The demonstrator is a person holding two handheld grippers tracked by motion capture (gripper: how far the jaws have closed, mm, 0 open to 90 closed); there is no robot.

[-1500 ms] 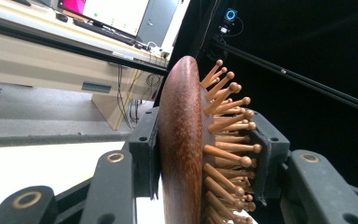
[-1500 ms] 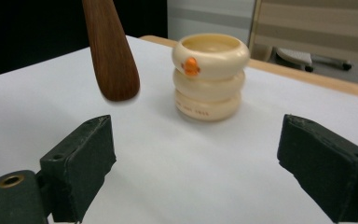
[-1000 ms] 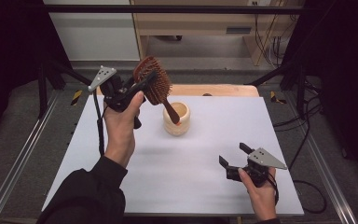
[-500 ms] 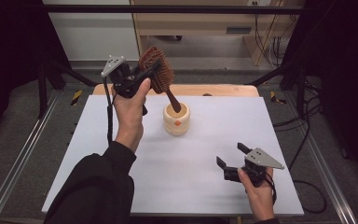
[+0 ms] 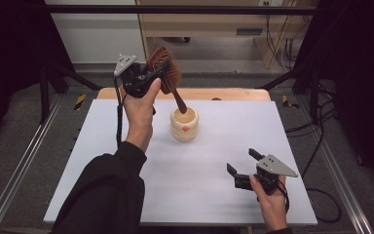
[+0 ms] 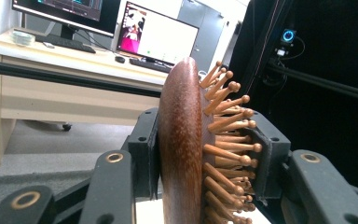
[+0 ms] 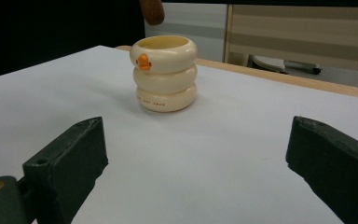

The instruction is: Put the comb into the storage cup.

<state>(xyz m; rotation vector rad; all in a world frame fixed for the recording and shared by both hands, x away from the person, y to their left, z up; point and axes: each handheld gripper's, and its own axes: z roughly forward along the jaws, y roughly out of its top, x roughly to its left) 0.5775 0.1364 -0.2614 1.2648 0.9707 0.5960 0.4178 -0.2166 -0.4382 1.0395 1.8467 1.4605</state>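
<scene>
My left hand-held gripper is up above the far side of the white worktop, and its jaws are clamped on the head of a dark reddish-brown wooden paddle hairbrush with pale wooden pegs. In the left gripper view I see the brush edge-on: one black pad presses on the smooth rounded back, the other against the tips of the pegs, so the jaws stand only as wide as the brush head is thick. The brush hangs tilted, head up and away from me, with its handle slanting down toward the cream-coloured ribbed ceramic cup with a small orange mark on its side. The handle tip sits right at the cup's mouth in the high view; in the right gripper view the rounded brown end shows just above and behind the rim of the cup, and I cannot tell whether it touches the rim.

The cup stands upright on the worktop, a little past its middle, close beside my left forearm.

My right hand-held gripper rests low at the near right of the worktop, well apart from the cup. Its jaws are spread wide with nothing between them but bare white surface.
</scene>
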